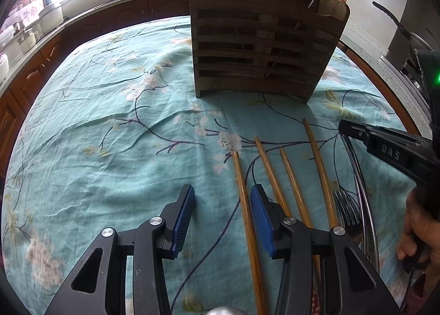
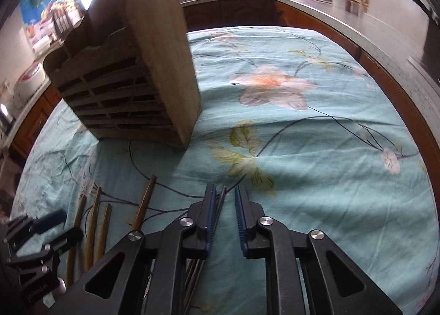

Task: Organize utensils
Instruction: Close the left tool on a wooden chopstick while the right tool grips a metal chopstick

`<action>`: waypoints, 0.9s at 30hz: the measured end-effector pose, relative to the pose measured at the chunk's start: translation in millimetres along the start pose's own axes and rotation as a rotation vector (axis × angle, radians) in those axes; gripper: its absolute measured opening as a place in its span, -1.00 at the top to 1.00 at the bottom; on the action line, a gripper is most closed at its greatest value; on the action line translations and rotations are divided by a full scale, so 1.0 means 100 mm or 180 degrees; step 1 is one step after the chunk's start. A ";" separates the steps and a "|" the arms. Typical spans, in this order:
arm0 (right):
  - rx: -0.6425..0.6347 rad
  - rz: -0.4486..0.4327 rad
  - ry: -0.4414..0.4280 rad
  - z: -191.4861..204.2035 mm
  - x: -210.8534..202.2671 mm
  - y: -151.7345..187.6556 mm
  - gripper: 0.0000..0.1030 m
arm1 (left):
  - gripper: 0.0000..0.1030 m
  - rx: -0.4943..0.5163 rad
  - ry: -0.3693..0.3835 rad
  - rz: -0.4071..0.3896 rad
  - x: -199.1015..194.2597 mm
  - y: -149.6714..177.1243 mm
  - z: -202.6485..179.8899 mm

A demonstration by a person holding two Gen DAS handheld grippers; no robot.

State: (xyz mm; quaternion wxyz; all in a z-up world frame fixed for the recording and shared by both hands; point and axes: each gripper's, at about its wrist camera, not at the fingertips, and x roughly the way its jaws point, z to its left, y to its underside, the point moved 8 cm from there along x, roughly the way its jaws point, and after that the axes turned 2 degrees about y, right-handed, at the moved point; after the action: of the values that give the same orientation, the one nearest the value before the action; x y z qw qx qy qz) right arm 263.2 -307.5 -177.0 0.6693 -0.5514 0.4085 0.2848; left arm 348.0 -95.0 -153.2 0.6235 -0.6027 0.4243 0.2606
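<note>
Left gripper (image 1: 222, 199) hangs half open over the teal floral cloth (image 1: 110, 122), one wooden chopstick (image 1: 244, 205) lying loose between its ribbed blue pads (image 1: 183, 213), untouched. Four slim, tapered wooden chopsticks line up near the table's near edge. Beside them, towards the right edge: one steel fork (image 1: 347, 205), plus curved shiny metal handles (image 1: 365, 205) I cannot count. Right gripper (image 2: 227, 199) stands narrowly apart, thin metal rods (image 2: 220, 202) against its left pad; a grip I cannot tell. One slatted wooden holder (image 1: 261, 48) stands mid-table.
</note>
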 end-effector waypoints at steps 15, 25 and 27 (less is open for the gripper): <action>0.0093 0.0093 -0.0171 -0.25 -0.20 0.24 0.90 | 0.64 -0.0003 0.0093 0.0019 -0.01 0.03 0.05; -0.0033 0.0127 -0.0053 -0.16 -0.17 0.23 0.69 | 0.86 0.0113 0.0119 0.0041 0.02 -0.02 -0.05; -0.0018 0.0093 -0.0061 -0.17 -0.18 0.25 0.88 | 0.87 0.0060 0.0209 0.0038 0.00 -0.02 -0.03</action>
State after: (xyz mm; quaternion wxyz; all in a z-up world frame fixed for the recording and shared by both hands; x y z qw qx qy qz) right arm 229.9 -317.3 -175.3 0.6674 -0.5446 0.4093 0.3009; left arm 349.4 -98.7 -151.9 0.6134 -0.6025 0.4506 0.2404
